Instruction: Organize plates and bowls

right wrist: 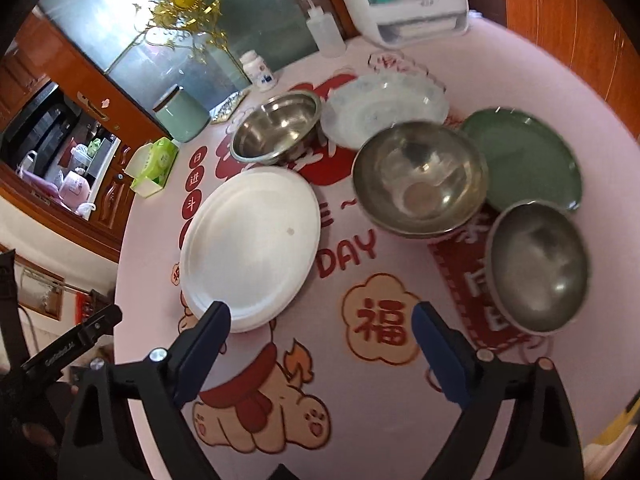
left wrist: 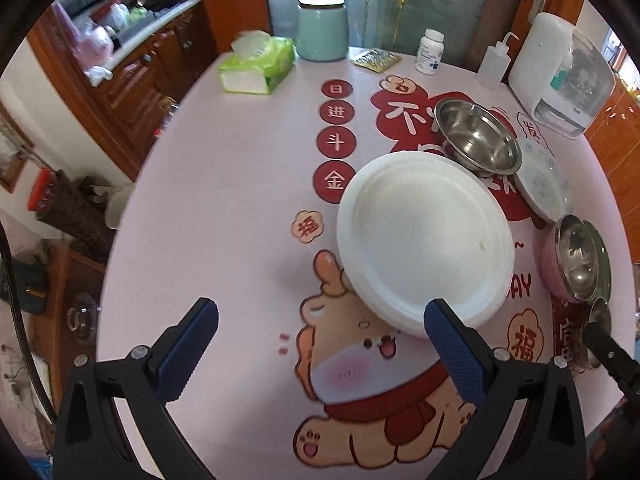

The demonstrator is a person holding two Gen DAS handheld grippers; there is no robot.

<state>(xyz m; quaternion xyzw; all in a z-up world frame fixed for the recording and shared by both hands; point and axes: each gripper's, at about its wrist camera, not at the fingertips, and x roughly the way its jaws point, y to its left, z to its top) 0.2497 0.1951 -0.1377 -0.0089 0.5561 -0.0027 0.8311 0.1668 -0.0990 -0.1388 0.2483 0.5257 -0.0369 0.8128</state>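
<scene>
Both pairs of blue-padded fingers stand spread wide with nothing between them: the left gripper (left wrist: pixel 320 338) hangs over the bench (left wrist: pixel 224 208), its right-hand finger at the near rim of the big round white plate (left wrist: pixel 424 240), which looks like a stack of several, and the right gripper (right wrist: pixel 322 338) hovers over bare cloth between that white stack (right wrist: pixel 250 246) and the nearest steel bowl (right wrist: pixel 538 268), holding nothing. Reading left to right across the pink cartoon-printed bench in the right wrist view: the white plates, a small steel bowl (right wrist: pixel 276 130) behind them, a pale blue-patterned plate (right wrist: pixel 384 106), a large steel bowl (right wrist: pixel 420 180) that seems to sit in a pink one, a flat green plate (right wrist: pixel 528 160), then the nearest steel bowl. Judging by this spread, the sorting has barely begun; only the white plates seem stacked, while the bowls are scattered and the patterned and green plates lie apart from them. That view alone shows the green plate and the nearest bowl in full; the left wrist view clips that bowl to a sliver at its right edge, but shows the green tissue pack (left wrist: pixel 258 66) and the mint jar (left wrist: pixel 322 28) on the bench's far side more plainly
</scene>
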